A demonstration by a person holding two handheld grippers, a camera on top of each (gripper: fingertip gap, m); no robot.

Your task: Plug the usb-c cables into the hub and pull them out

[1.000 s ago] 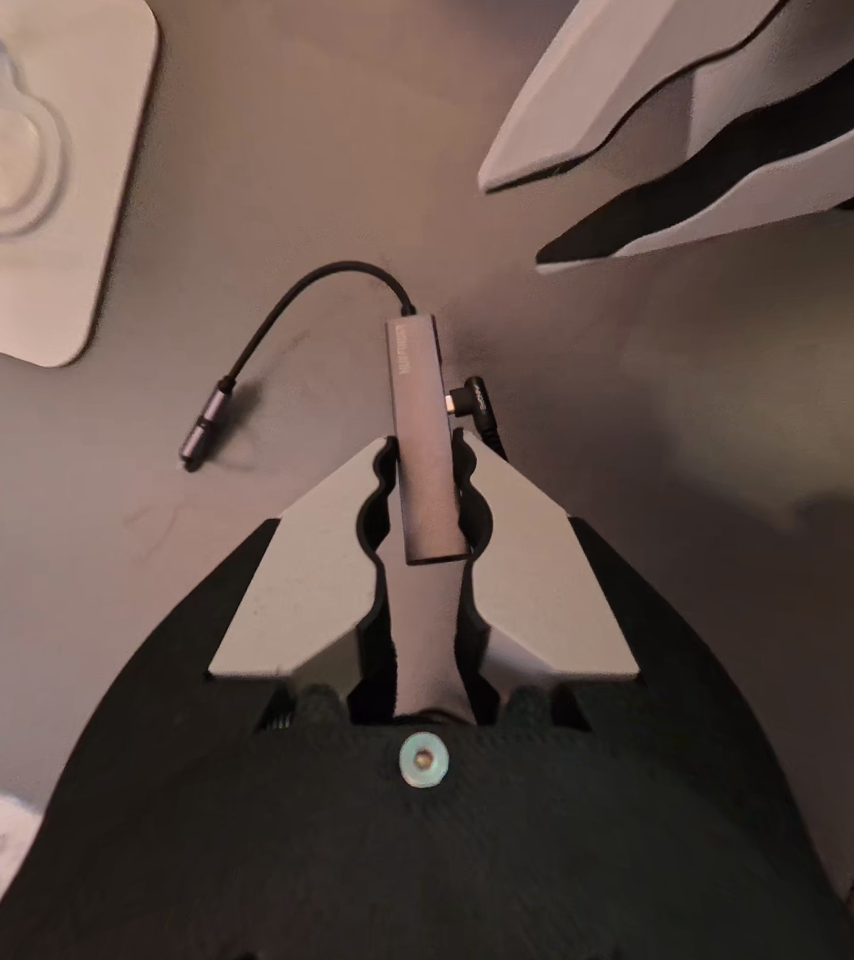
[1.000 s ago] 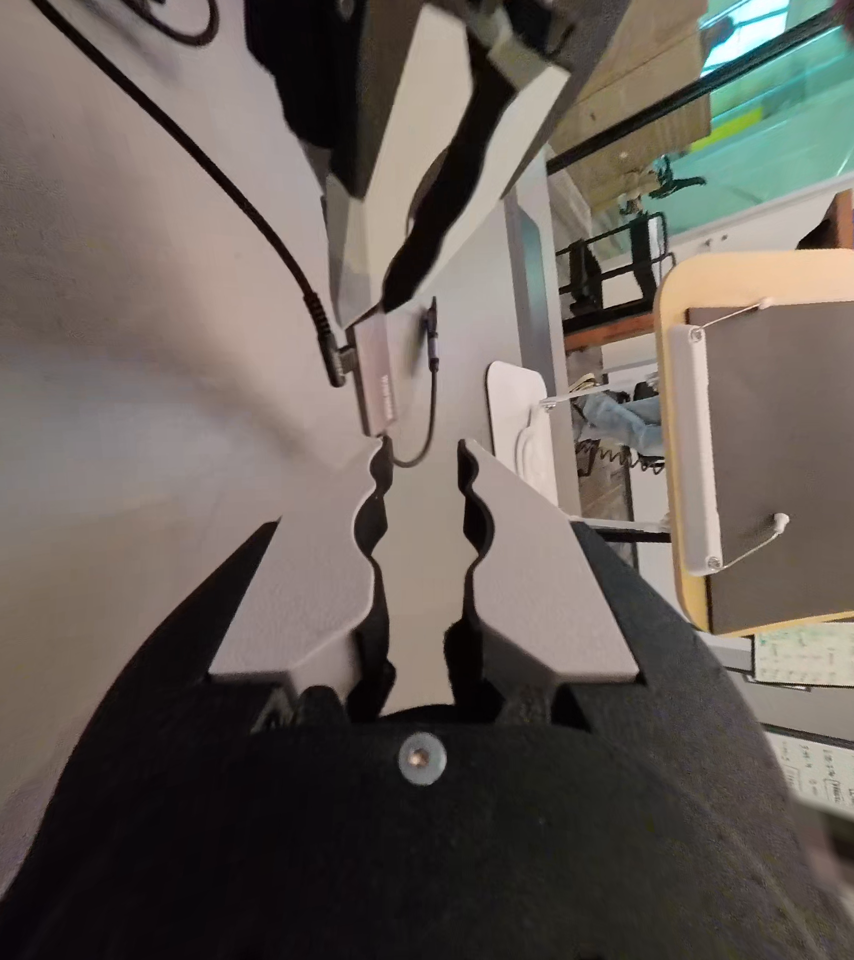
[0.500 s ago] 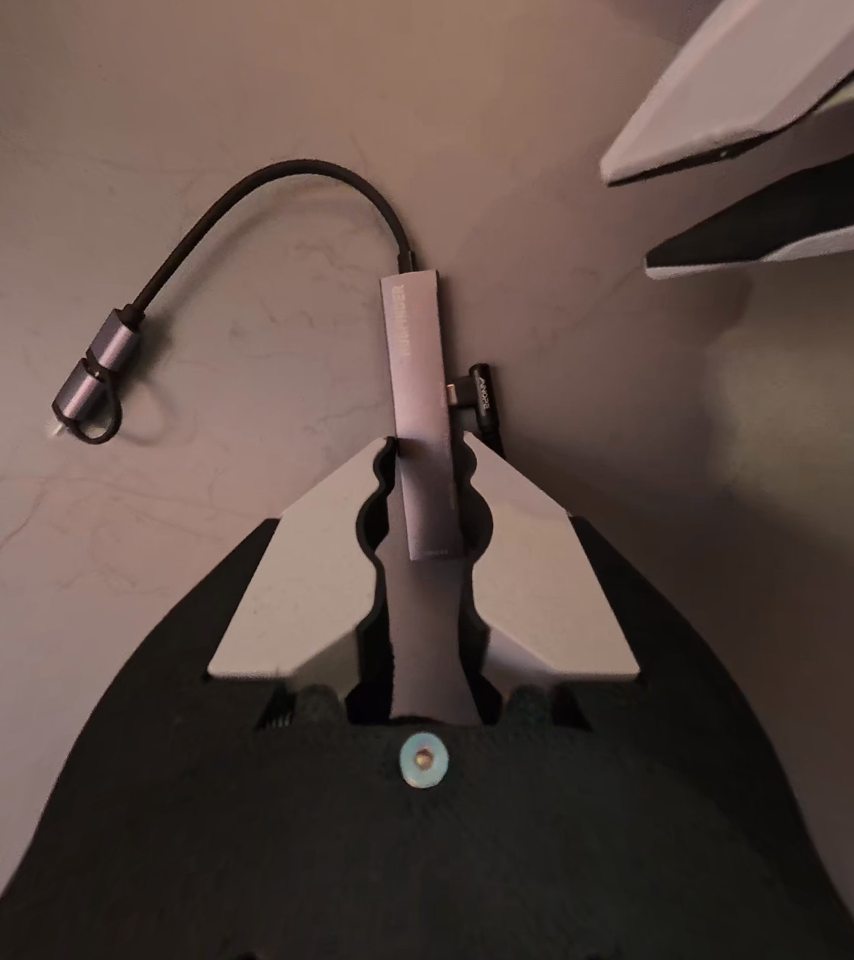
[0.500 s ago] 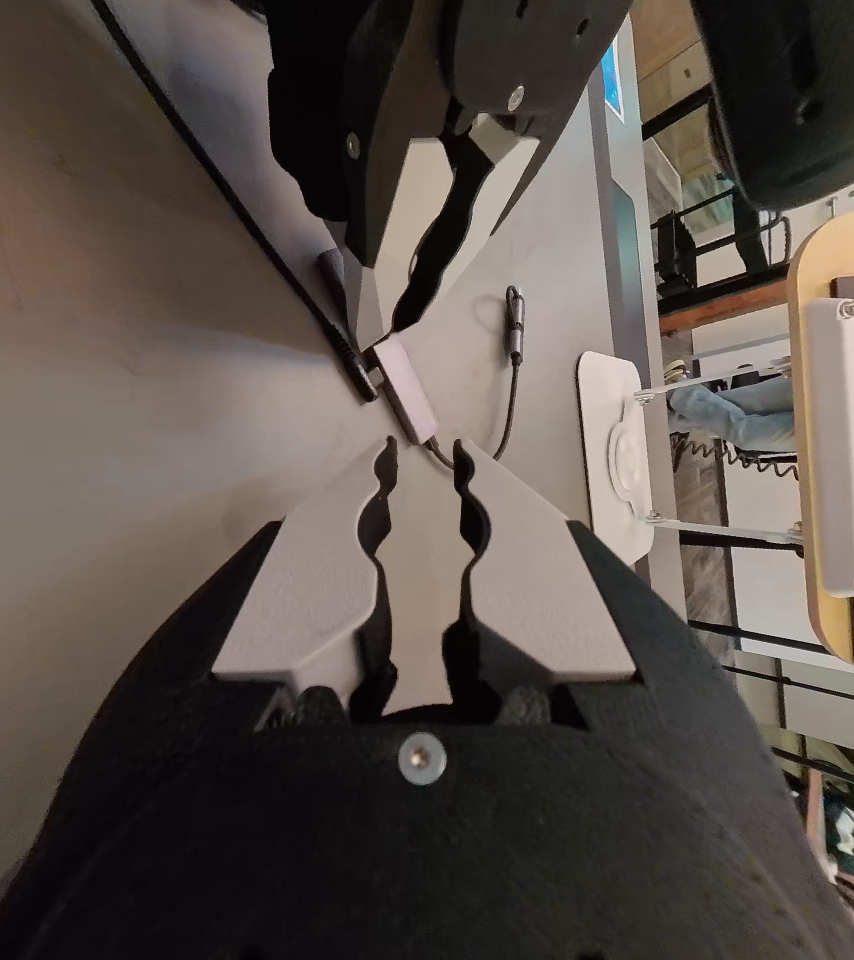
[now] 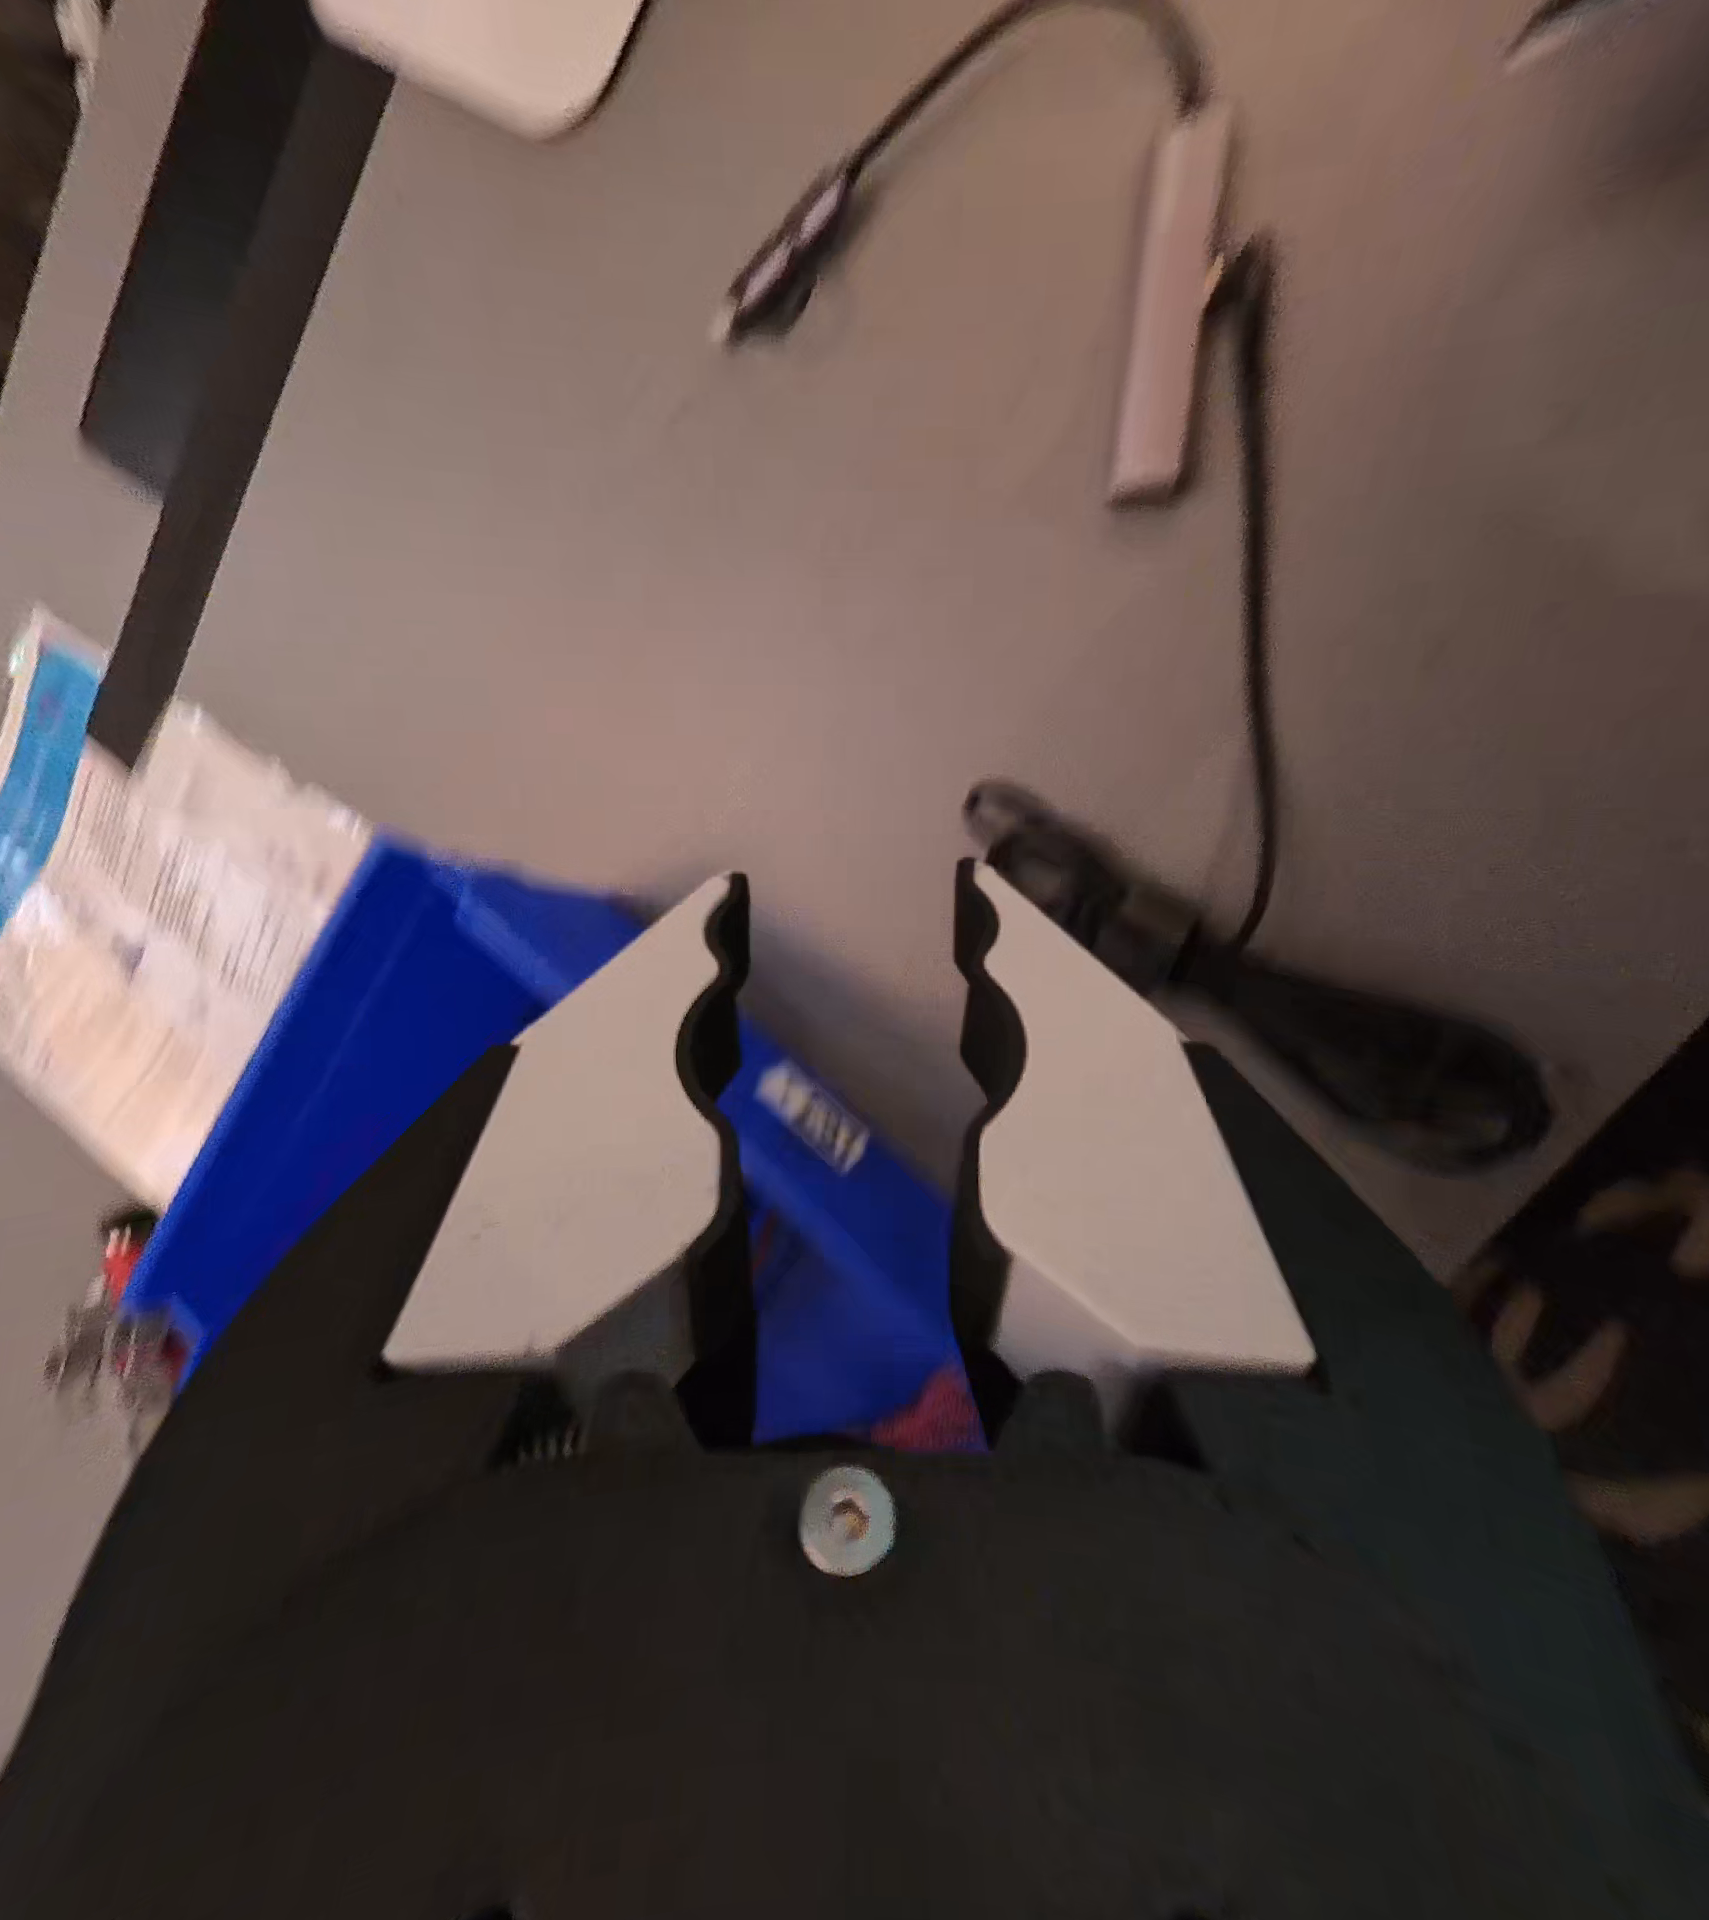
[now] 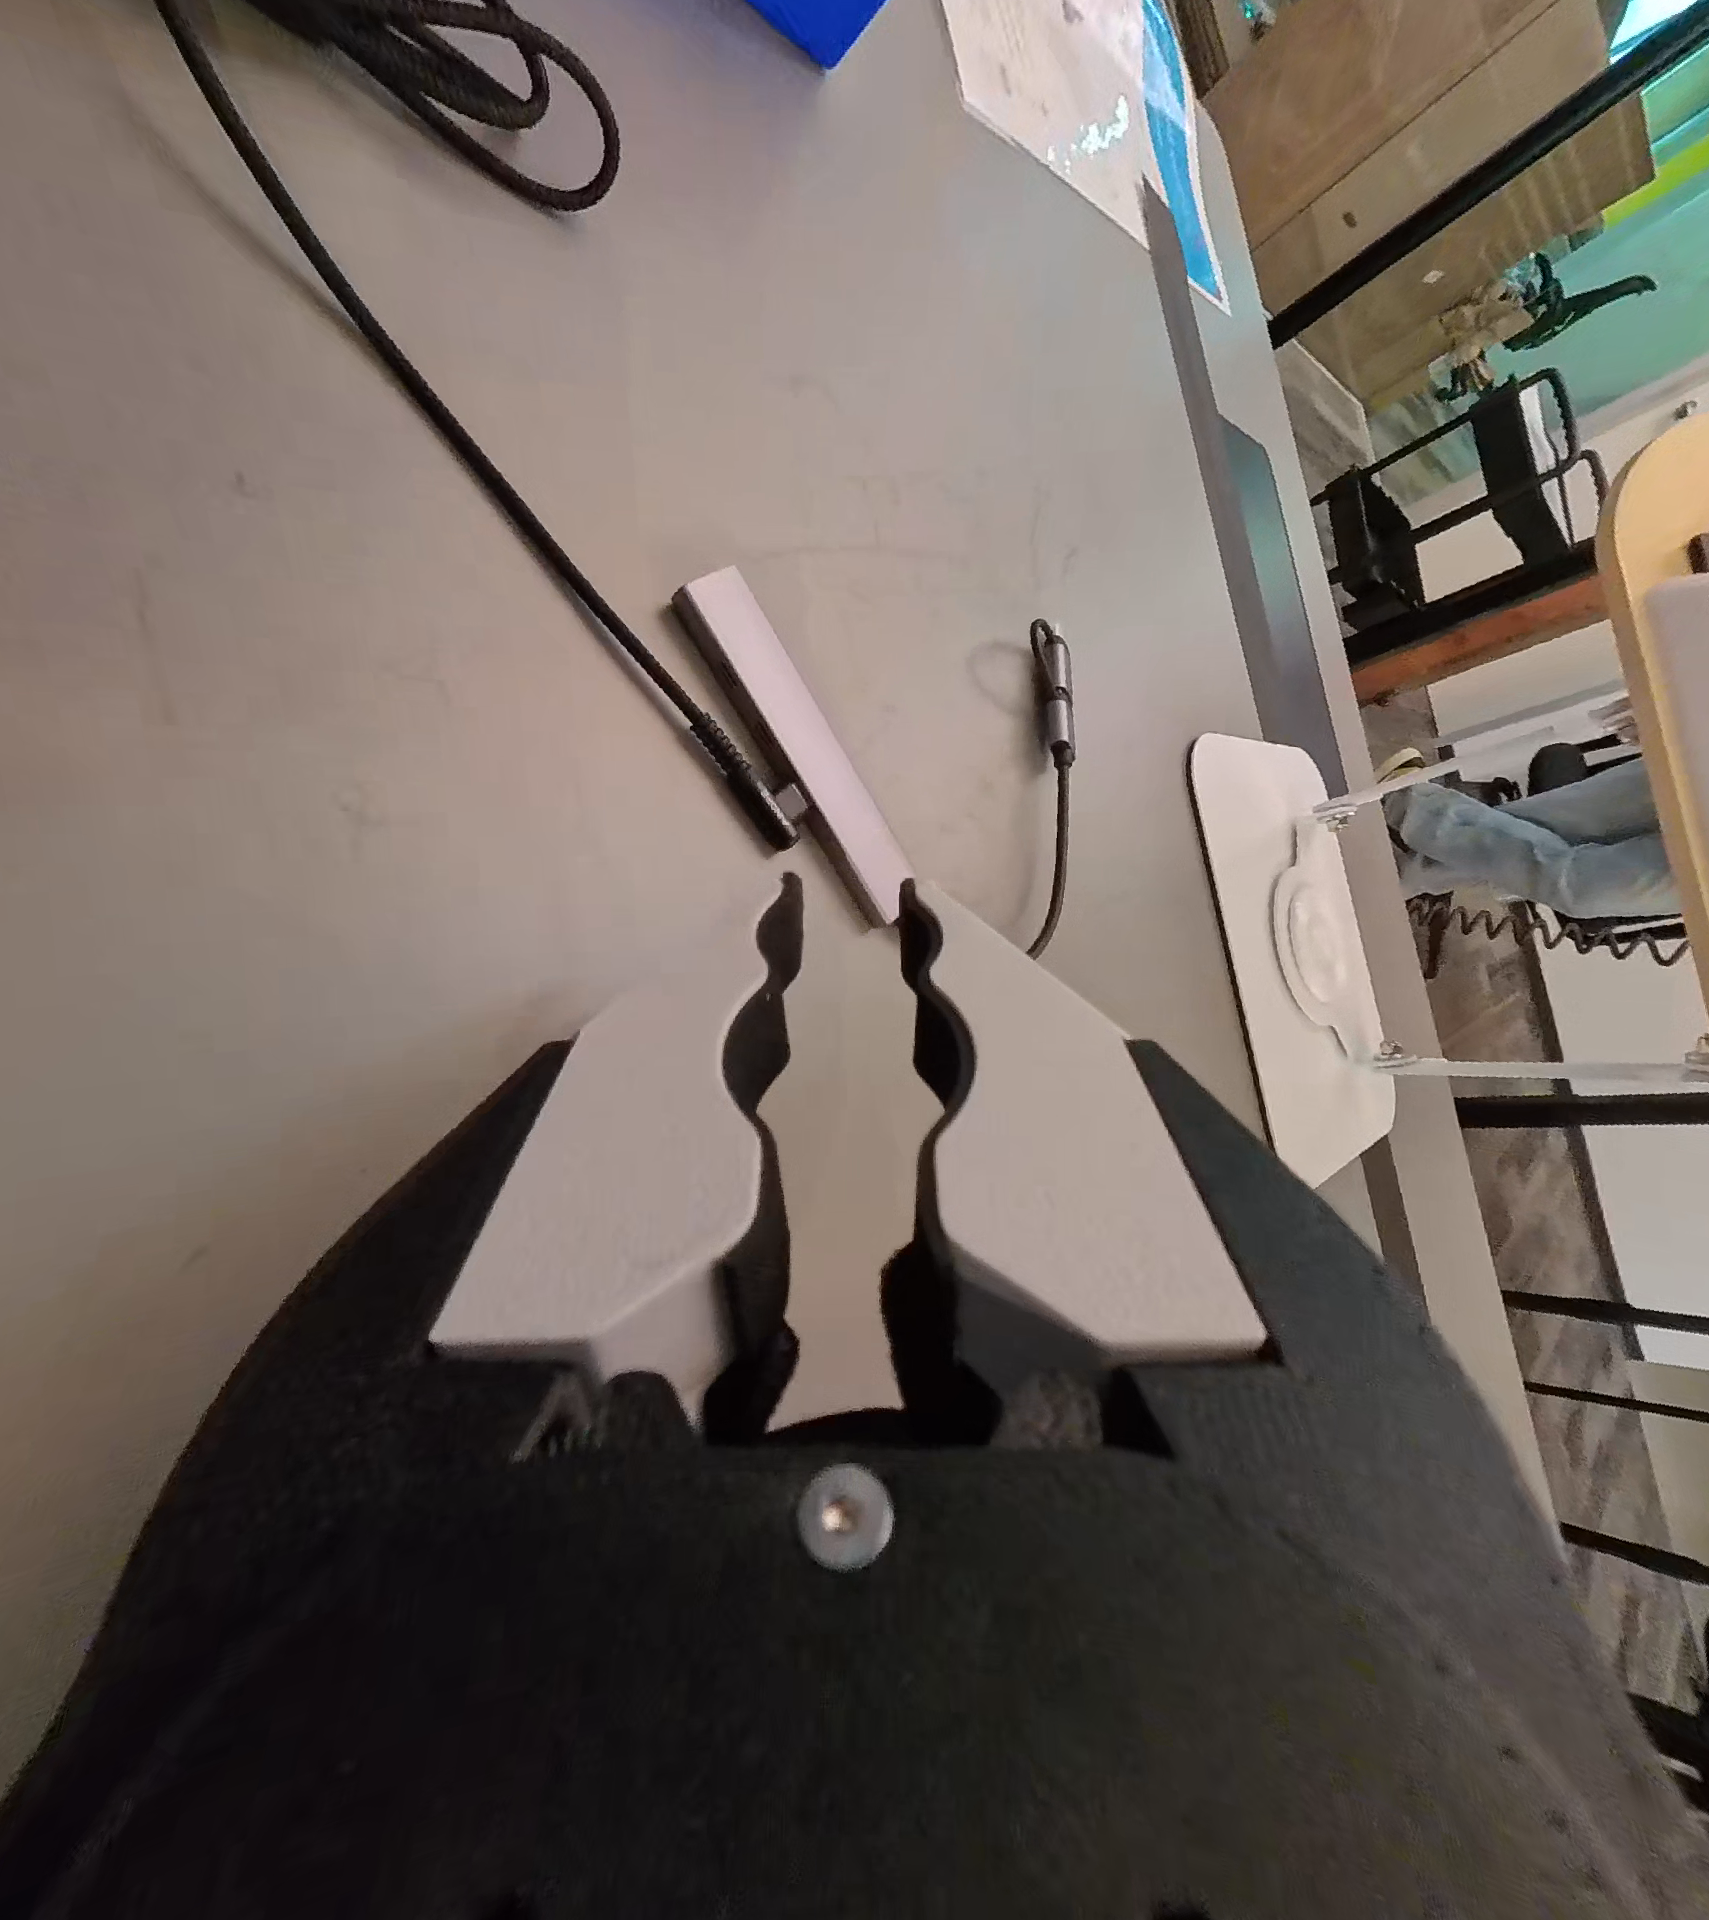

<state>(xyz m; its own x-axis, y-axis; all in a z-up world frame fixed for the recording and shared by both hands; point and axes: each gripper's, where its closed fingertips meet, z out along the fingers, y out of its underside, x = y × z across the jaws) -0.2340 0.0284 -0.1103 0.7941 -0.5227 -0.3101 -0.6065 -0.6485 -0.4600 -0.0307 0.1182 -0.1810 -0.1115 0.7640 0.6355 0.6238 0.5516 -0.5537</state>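
Hub [image 6: 788, 748] lying on worktop [image 6: 310, 623] just beyond right tool [image 6: 845, 896], black cable [image 6: 476, 457] plugged in | left tool [image 5: 850, 883] gaping apart, holding nothing | right tool gaping, empty

Blue box [image 5: 434, 1039], printed paper sheet [image 5: 81, 873], white pad [image 6: 1276, 935], grey table [image 6: 206, 623]

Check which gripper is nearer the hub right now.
Right. The right gripper sits just off one end of the hub; the left gripper is pulled well away from it, jaws open and empty.

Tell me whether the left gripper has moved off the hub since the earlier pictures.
Yes. The left gripper has let go and pulled back: the hub now lies far ahead on the table, jaws open and empty.
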